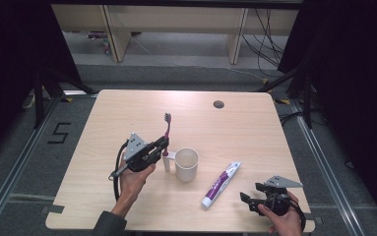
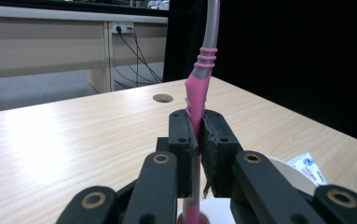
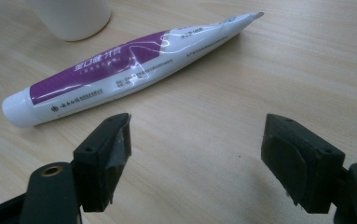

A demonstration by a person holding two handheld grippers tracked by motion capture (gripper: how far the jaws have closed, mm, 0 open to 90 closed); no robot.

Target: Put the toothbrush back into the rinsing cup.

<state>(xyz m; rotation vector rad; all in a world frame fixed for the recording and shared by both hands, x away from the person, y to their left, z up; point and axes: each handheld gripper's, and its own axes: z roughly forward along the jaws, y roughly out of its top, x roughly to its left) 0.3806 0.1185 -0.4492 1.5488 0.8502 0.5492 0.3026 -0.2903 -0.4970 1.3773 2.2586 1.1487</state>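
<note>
A pink and grey toothbrush (image 1: 167, 129) stands upright, head up, just left of a white mug (image 1: 186, 164). My left gripper (image 1: 163, 146) is shut on its handle. In the left gripper view the pink handle (image 2: 197, 100) is pinched between the two black pads, and the mug's rim (image 2: 292, 171) shows at the lower right. A purple and white toothpaste tube (image 1: 220, 184) lies right of the mug, cap toward the front edge. My right gripper (image 1: 251, 192) rests near the front right corner, open, a little right of the tube's cap. In the right gripper view the tube (image 3: 120, 65) lies beyond the spread jaws.
The light wooden table (image 1: 127, 113) has a round cable hole (image 1: 218, 104) near its far edge. Dark curtains stand at both sides, and desk legs and cables are on the floor beyond. The mug's base (image 3: 71, 16) is at the top left of the right gripper view.
</note>
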